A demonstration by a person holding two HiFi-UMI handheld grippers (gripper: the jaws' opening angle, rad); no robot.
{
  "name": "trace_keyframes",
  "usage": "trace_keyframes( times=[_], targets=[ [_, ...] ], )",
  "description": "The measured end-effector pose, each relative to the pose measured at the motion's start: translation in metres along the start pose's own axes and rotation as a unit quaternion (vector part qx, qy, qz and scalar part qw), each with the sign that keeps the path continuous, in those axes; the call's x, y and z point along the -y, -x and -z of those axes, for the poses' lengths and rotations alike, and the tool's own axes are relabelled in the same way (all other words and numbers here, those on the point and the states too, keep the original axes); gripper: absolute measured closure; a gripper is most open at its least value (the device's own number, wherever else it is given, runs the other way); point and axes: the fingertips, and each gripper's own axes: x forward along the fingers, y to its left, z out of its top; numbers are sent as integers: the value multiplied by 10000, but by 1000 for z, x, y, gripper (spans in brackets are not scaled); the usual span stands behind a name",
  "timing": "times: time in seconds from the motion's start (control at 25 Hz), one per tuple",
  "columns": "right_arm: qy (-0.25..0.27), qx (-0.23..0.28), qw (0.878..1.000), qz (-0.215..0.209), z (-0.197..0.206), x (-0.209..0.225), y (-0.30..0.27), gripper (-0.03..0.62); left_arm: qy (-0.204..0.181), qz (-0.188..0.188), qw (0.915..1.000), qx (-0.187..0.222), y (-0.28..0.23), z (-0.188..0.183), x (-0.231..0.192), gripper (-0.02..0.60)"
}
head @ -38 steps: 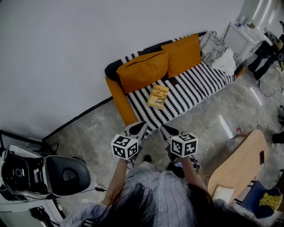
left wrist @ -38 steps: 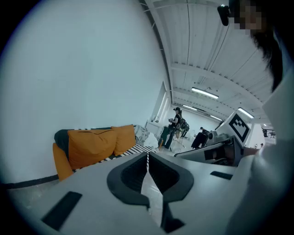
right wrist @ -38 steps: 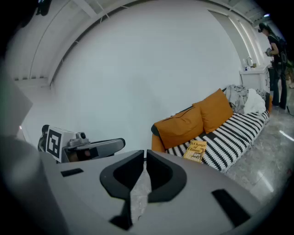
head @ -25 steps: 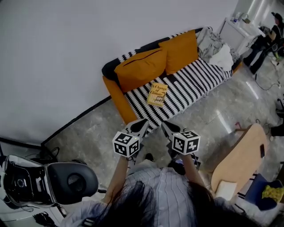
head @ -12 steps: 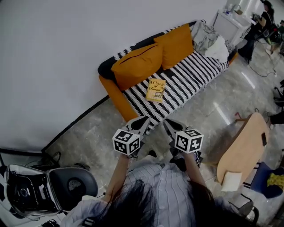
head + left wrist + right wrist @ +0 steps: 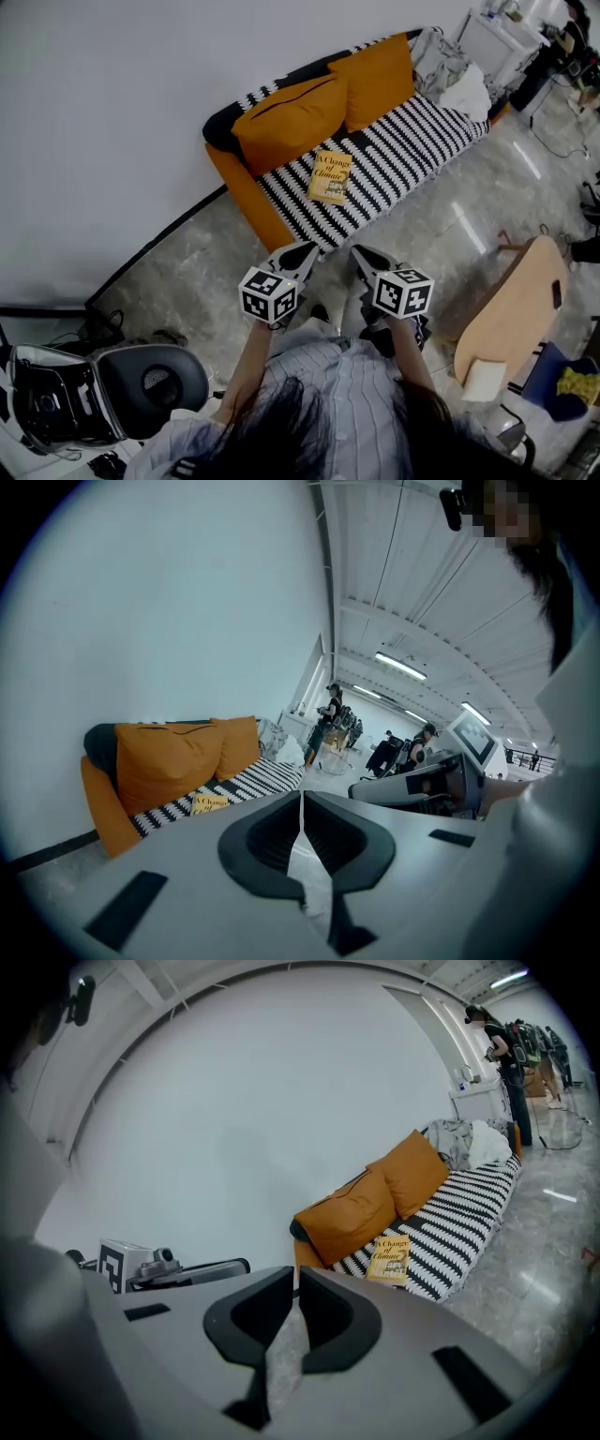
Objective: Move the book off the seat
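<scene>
The approach is judged in hand: the book is laid on the far sofa seat, well apart from the left gripper and right gripper, whose empty fingers, pressed together, must be opened there.

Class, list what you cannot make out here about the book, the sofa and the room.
- Book, head view: print below the title is too small to read.
- Book, left gripper view: lower part hidden behind the left gripper body.
- Sofa far end, head view: covered by heaped cloths.
</scene>
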Motion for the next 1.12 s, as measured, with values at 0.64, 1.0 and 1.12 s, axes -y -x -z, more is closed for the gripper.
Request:
trace_keyframes(
  times=[0.64,1.0,1.12],
  targets=[
    [-225,-465,9984,-229,-87,105,-56,562,581,-563,9967,-71,-112,-38,-52,561],
    [-138,-700,9962,-494,-136,162,-70,562,553,-937,9939,-201,-176,-56,-58,561],
    [-102,-773,9953,-580,-140,174,-73,562,485,-1029,9932,-226,-186,-56,-56,561]
  ],
)
